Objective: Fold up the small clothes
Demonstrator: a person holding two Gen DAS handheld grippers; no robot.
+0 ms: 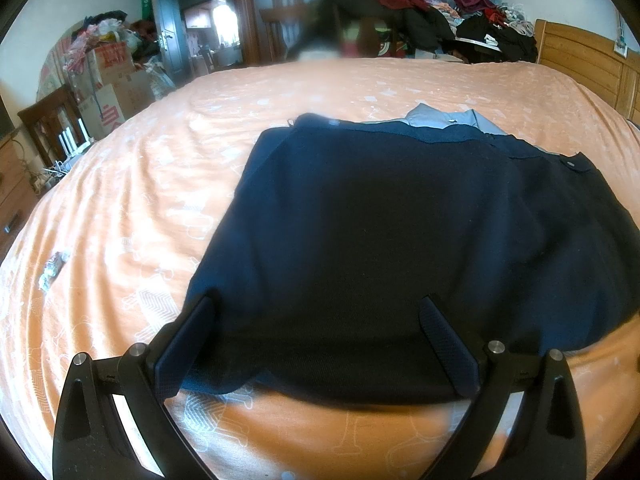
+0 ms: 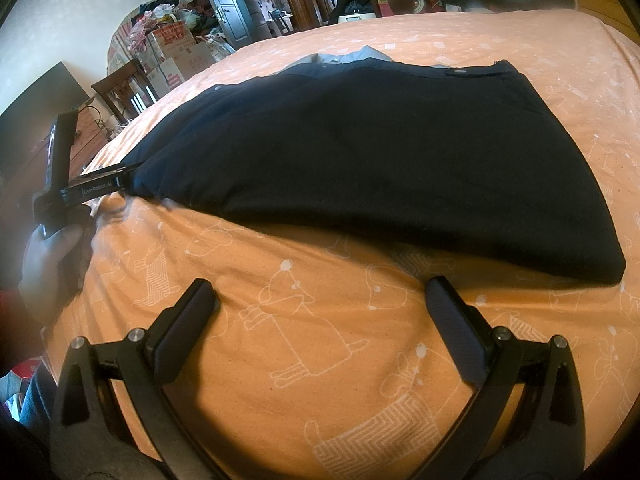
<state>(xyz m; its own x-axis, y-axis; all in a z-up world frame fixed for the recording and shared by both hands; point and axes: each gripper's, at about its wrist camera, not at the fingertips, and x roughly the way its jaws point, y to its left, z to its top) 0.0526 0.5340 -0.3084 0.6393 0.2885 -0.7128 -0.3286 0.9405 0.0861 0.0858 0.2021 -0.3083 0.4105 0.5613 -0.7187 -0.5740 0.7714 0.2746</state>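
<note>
While the dark navy garment (image 1: 400,216) lies spread flat on the orange bedsheet (image 1: 132,184), nearer the bed's near edge than its far one, the left gripper (image 1: 320,312) sits low at the garment's near hem with its two fingers spread wide, the cloth lying between and partly over them. The left wrist view alone does not settle whether they pinch any fabric; in the right wrist view the left gripper (image 2: 120,176) meets the garment's (image 2: 376,160) left corner, held by a gloved hand (image 2: 52,264), and the corner looks slightly lifted there. A light grey-blue piece (image 1: 444,118) shows just beyond the garment's far edge, touching it. The right gripper (image 2: 320,296) hovers over bare bedsheet (image 2: 312,360) just short of the garment's near edge, fingers wide apart and holding nothing; its right finger tip (image 2: 440,288) is near the hem's right corner without touching it. Past the bed's far edge stand a heap of clothes (image 1: 452,8), cardboard boxes (image 1: 116,80) and a wooden chair (image 1: 48,116).
</note>
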